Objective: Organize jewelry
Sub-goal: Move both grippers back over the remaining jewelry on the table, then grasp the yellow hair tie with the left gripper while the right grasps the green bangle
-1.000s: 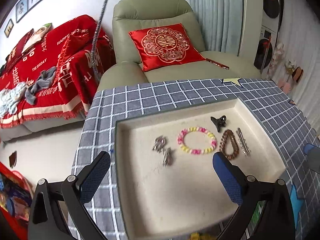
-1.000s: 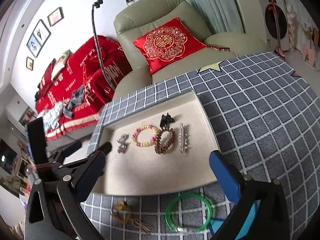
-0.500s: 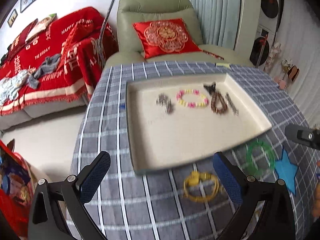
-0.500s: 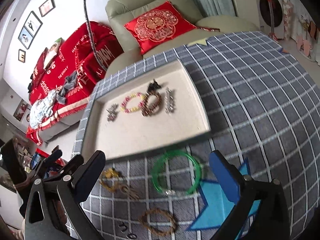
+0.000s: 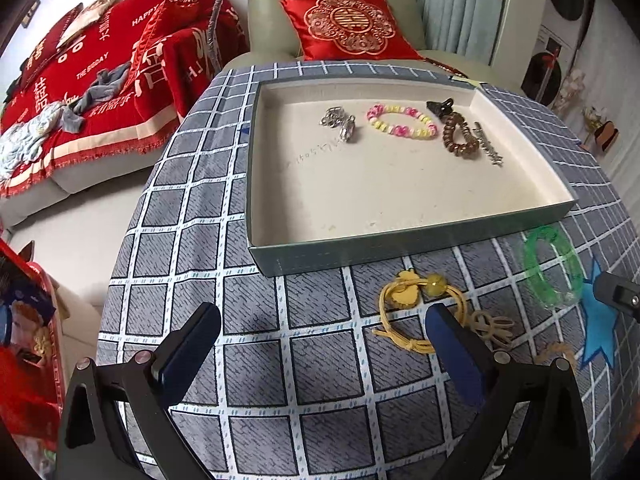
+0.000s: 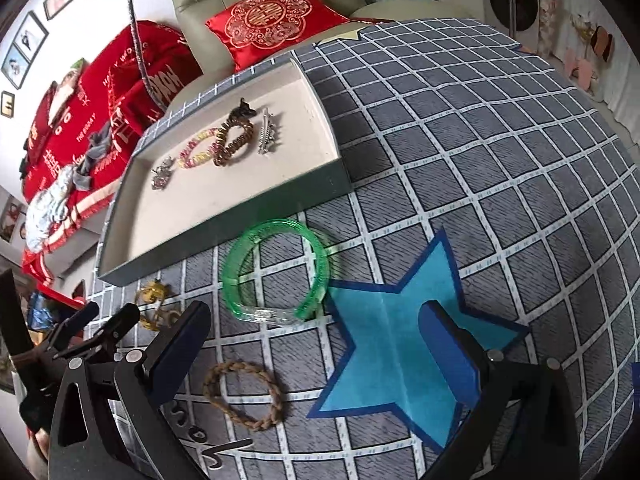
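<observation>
A shallow cream-lined tray (image 5: 400, 240) (image 6: 224, 216) on the checked tablecloth holds silver charms (image 5: 340, 122), a pink-yellow bead bracelet (image 5: 400, 122), a brown coil bracelet (image 5: 460, 140), a black claw clip (image 5: 440, 106) and a silver hair clip (image 5: 488, 144). In front of the tray lie a yellow cord bracelet (image 5: 416, 304), a green bangle (image 6: 276, 272) (image 5: 554, 268) and a brown braided bracelet (image 6: 244, 392). My left gripper (image 5: 320, 344) is open and empty, just left of the yellow cord. My right gripper (image 6: 312, 340) is open and empty, near the green bangle.
A blue star sticker (image 6: 400, 344) lies on the cloth right of the bangle. Small dark hooks (image 6: 200, 436) lie near the table's front edge. A green armchair with a red cushion (image 5: 348, 28) stands behind the table, a red-covered sofa (image 5: 80, 80) to the left.
Both grippers have pulled back from over the tray toward the table's front edge and lower. The loose bracelets in front of the tray have come into view. Jaws stayed open.
</observation>
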### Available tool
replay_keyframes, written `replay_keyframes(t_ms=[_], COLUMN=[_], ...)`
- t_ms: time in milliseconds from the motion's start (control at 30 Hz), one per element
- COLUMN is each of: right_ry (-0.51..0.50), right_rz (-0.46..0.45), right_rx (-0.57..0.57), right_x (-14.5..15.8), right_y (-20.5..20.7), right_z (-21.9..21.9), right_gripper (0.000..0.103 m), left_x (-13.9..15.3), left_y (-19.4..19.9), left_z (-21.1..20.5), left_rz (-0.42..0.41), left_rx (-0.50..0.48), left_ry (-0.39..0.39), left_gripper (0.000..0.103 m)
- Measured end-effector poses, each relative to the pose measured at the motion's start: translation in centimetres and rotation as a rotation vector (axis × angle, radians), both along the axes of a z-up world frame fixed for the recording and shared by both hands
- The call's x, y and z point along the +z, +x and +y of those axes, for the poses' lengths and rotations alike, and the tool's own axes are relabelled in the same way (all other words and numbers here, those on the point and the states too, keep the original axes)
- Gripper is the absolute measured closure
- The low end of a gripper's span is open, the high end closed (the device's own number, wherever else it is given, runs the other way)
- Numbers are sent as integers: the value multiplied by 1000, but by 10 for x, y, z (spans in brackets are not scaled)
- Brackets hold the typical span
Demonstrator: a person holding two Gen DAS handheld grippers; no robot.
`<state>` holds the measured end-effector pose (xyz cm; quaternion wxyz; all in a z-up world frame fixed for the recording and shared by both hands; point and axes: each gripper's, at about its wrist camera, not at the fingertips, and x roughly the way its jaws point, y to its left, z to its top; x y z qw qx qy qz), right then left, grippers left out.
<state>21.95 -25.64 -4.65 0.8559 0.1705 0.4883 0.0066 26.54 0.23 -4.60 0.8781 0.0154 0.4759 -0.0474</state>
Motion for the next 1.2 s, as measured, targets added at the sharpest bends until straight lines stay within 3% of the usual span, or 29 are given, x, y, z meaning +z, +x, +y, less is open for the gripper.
replay_keyframes(t_ms=[367,433,600,733,933,1067,1133,1200], right_ry=[-106,-158,-292,-313,-316,-315,-316,-316], right_rz=[24,25,15,5,-2,-6,-9,-11], right_rx=[-19,-4,50,70,84,97,105,112], right_x=[-11,-12,-12,-11,-10,-10,-8,-7], right_y=[22,26,31,29,28,29,28,28], right_z=[0,7,27,31,33,36,38,41], right_gripper=[1,4,24,29,32,39,48,63], left_x=[-13,-13,-11,-6,-4,-1,1,2], left_y=[7,7,6,3,2,5,6,6], left_z=[-8,-11,-15,-24,-35,-38,-39,-38], left_rz=[21,22,16,4,-4,-6,-13,-13], left_rx=[18,6,-14,-61,-123,-161,-180,-192], left_ry=[8,7,-21,-14,-8,-13,-16,-19], left_gripper=[0,0,0,16,18,37,62,69])
